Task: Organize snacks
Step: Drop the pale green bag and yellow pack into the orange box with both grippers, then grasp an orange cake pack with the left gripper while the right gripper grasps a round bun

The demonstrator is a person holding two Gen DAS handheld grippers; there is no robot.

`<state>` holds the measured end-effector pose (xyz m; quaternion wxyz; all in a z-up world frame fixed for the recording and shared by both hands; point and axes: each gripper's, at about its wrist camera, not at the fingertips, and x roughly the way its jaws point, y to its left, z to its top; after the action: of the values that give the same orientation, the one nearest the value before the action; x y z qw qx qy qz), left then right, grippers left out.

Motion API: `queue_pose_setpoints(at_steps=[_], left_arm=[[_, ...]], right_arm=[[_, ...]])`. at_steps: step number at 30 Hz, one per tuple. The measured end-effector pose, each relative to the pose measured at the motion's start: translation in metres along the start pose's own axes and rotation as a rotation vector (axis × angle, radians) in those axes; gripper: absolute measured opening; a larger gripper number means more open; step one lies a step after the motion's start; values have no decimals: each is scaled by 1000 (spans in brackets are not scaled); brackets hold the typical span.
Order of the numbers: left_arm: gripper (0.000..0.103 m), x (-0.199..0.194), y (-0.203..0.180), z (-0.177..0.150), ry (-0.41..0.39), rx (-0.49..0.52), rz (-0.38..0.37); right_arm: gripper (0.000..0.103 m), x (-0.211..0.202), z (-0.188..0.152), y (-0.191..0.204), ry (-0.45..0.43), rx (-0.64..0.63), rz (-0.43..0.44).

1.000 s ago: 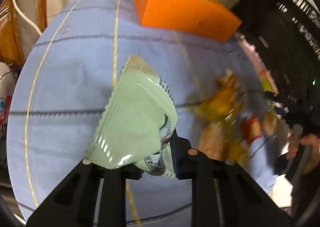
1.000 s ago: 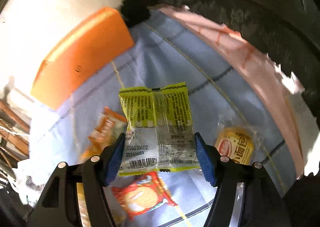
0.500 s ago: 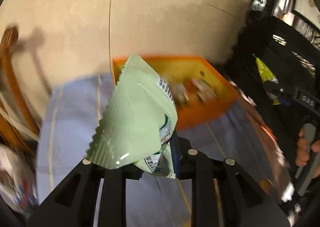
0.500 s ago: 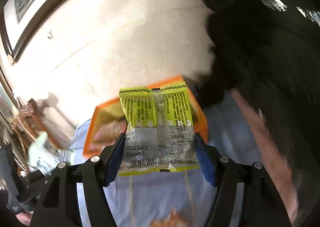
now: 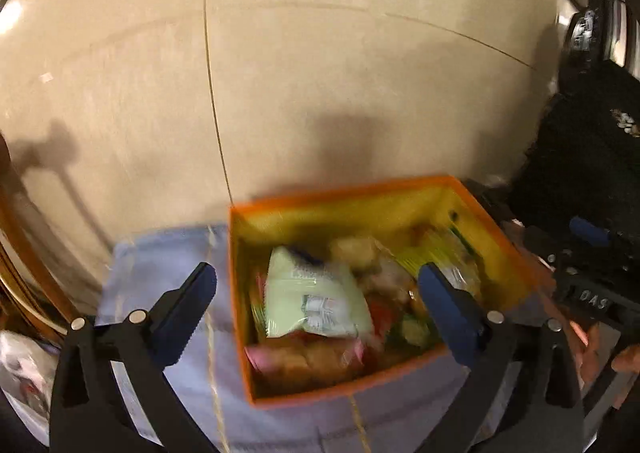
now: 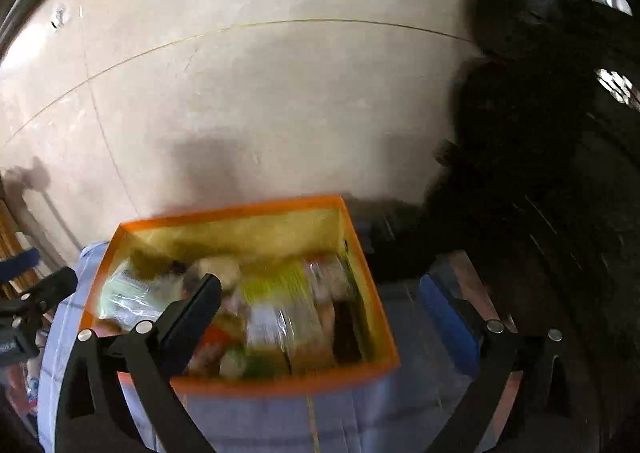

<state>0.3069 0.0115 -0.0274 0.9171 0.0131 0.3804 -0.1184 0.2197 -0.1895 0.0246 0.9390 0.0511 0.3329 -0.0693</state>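
We locate the pale green snack bag [image 5: 316,297] inside the orange bin [image 5: 496,237], lying on top of the other packets at the bin's 9 o'clock side. The yellow-green packet [image 6: 280,289] lies in the same bin, toward its centre, among blurred wrappers that we cannot tell apart. The bin stands on a light blue cloth [image 5: 160,261], against a beige wall [image 5: 320,73].

We read the left gripper [image 5: 316,293] as spread wide: its jaws have just been opening, and nothing is pinched between them, the green bag lying below in the bin. The right gripper [image 6: 320,293] is likewise spread wide after just opening, with nothing between its fingers. At 3 o'clock in the left wrist view, a hand [image 5: 624,361] shows on the other handle.
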Motion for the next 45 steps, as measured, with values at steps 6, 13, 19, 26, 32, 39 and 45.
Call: queue_pose_setpoints(at_steps=[6,13,19,26,32,39,45], left_arm=[[99,-27,-3,-78,42,109,-32],[99,-33,-31,-199,236,205,-135],[99,-11,-66,-248,264,362,-160],[99,3,-72,-240,309,285,-235],[99,-20,-97,-253,249,454,-331],[99,8,-112,-272,345,599,-311],[42,5,-107,-278,373,618,-355]], right_arm=[[99,-95,-113,-58,148,119,-113],[99,-154,-272,-101,393,305,-358],[99,-164,-318,-113,410,544,-330],[99,-142,-306,-98,369,510,-309],[99,-132,-304,-98,381,542,-301],[99,-117,-314,-92,446,618,-253],[75,-118,-311,-73,410,560,-220]])
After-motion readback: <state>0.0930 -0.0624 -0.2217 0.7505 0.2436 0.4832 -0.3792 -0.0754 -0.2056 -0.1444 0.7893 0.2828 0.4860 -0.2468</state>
